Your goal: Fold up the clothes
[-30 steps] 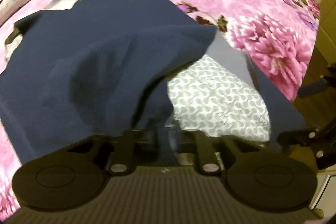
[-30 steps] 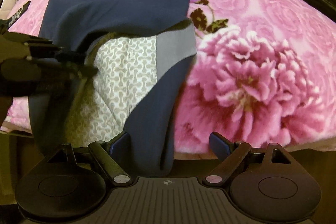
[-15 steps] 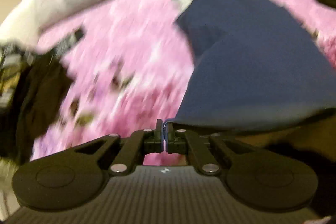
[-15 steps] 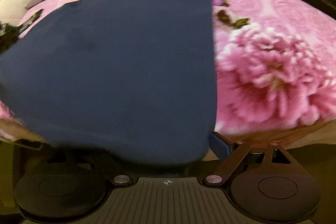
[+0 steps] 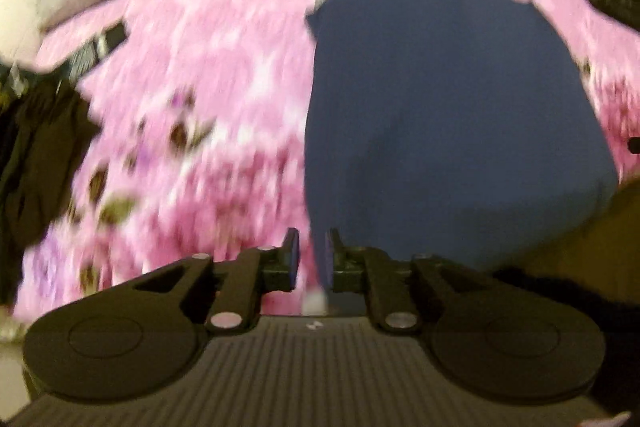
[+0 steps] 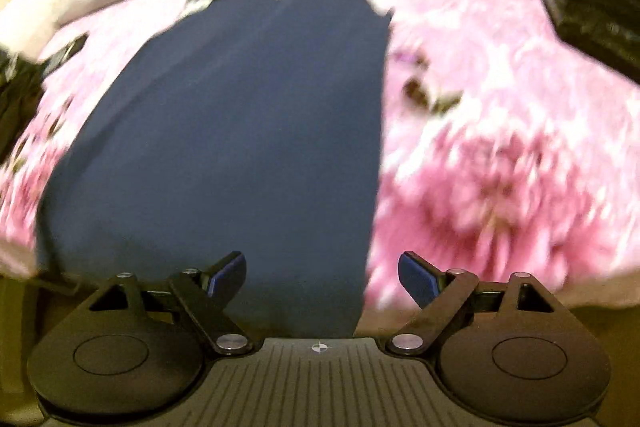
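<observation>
Lying lengthwise away from both claws on the pink floral bedspread (image 6: 500,147): navy garment (image 6: 240,147). Right gripper (image 6: 322,277), wide open, straddles its near edge; left gripper (image 5: 310,261), narrowly parted, grips nothing.

Lighting: warm, dim indoor light, no glare that I can see. Blur: both my wrist views smear the pink floral bedspread (image 5: 208,115) heavily; the flat navy-blue garment (image 6: 240,131) shows soft edges. Distortion: strong fisheye curvature, dark vignetted corners. My black gripper bodies read sharp.
</observation>
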`<state>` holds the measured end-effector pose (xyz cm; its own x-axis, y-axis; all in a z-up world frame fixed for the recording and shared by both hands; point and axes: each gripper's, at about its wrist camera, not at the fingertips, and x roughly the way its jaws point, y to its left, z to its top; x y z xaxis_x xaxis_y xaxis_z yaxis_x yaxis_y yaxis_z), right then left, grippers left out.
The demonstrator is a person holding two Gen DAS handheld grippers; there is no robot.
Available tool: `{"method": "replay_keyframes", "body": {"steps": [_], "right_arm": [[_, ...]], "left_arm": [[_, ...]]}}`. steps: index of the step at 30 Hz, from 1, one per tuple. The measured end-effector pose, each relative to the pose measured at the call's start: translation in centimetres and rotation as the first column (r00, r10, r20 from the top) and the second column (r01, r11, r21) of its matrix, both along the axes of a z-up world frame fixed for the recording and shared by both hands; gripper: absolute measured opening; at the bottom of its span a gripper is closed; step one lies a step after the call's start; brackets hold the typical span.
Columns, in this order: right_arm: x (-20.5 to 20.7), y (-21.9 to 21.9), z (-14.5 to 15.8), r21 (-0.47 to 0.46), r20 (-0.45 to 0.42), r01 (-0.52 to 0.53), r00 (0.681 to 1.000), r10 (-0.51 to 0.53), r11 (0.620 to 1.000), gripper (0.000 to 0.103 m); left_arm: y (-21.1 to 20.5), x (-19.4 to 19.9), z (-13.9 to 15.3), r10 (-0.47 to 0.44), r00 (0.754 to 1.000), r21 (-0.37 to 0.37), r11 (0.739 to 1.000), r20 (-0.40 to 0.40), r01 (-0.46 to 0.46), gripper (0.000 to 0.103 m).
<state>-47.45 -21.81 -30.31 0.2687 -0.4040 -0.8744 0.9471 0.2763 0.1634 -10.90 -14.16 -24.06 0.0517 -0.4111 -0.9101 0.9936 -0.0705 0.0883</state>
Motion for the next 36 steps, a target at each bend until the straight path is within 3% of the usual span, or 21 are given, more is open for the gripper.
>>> {"method": "replay_keyframes", "body": {"steps": [5,10,12,14,16,21,24,25,26,27,28,29,32,33,35,36], "right_arm": [[0.4,-12.0,0.5,-0.061,0.048,0.005,0.999,-0.002,0.998,0.086],[1.9,-24.0,-1.7,-0.073,0.091,-0.068,0.993,0.075,0.995,0.086],[2.2,-28.0,-2.6,-0.079,0.121,-0.105,0.986,0.115,0.991,0.084],[2.9,-31.9,-3.5,-0.073,0.181,-0.136,0.972,0.147,0.988,0.072],[3.5,-34.8,-4.2,-0.079,0.207,-0.17,0.961,0.183,0.982,0.072],[5.9,-40.7,-6.4,-0.084,0.188,-0.281,0.938,0.292,0.956,0.072],[6.7,-42.7,-7.5,-0.061,0.202,-0.313,0.926,0.319,0.948,0.072],[6.8,-43.2,-7.7,-0.058,0.225,-0.311,0.922,0.316,0.949,0.072],[6.6,-43.4,-7.7,-0.056,0.269,-0.29,0.917,0.294,0.955,0.072],[6.2,-43.8,-7.7,-0.049,0.303,-0.257,0.917,0.259,0.965,0.072],[5.8,-44.2,-7.7,-0.041,0.335,-0.222,0.916,0.222,0.974,0.072],[5.7,-44.5,-7.8,-0.035,0.334,-0.202,0.921,0.202,0.979,0.072],[5.9,-45.3,-8.2,-0.012,0.309,-0.175,0.936,0.17,0.984,0.072],[6.2,-45.4,-8.4,0.0,0.305,-0.188,0.936,0.179,0.982,0.063],[7.0,-45.7,-8.9,0.024,0.295,-0.217,0.934,0.201,0.976,0.041],[7.4,-45.9,-9.2,0.036,0.29,-0.232,0.933,0.212,0.972,0.041]], "left_arm": [[-12.1,-1.4,-0.1,-0.029,0.993,-0.08,0.997,-0.111,0.02,0.027],[-26.2,-1.9,-3.5,-0.022,0.969,-0.091,0.996,-0.246,0.0,0.034],[-31.2,-2.4,-5.0,-0.01,0.952,-0.091,0.996,-0.305,-0.018,0.047],[-35.6,-2.8,-6.4,-0.017,0.933,-0.098,0.995,-0.36,-0.02,0.059],[-39.0,-3.1,-7.9,-0.023,0.91,-0.087,0.996,-0.413,-0.015,0.063],[-45.0,-2.5,-11.9,0.107,0.839,0.041,0.994,-0.533,-0.101,0.064],[-46.3,-1.6,-13.5,0.177,0.787,0.097,0.984,-0.591,-0.149,0.058],[-46.5,-1.1,-13.9,0.195,0.759,0.114,0.981,-0.621,-0.159,0.05],[-46.6,-0.6,-14.3,0.21,0.731,0.128,0.978,-0.649,-0.167,0.034],[-46.7,-0.2,-14.4,0.205,0.714,0.124,0.979,-0.669,-0.165,0.025],[-46.8,0.0,-14.2,0.179,0.715,0.107,0.984,-0.675,-0.146,0.008],[-47.0,0.2,-14.1,0.154,0.716,0.09,0.988,-0.681,-0.127,0.001],[-47.2,1.2,-13.3,0.084,0.707,0.039,0.996,-0.702,-0.079,0.0],[-47.1,1.7,-12.8,0.063,0.703,0.021,0.997,-0.708,-0.068,0.0],[-46.7,2.9,-11.4,0.017,0.718,-0.018,0.999,-0.696,-0.041,0.0],[-46.4,3.7,-10.7,-0.001,0.727,-0.032,0.999,-0.687,-0.029,0.0]]}}
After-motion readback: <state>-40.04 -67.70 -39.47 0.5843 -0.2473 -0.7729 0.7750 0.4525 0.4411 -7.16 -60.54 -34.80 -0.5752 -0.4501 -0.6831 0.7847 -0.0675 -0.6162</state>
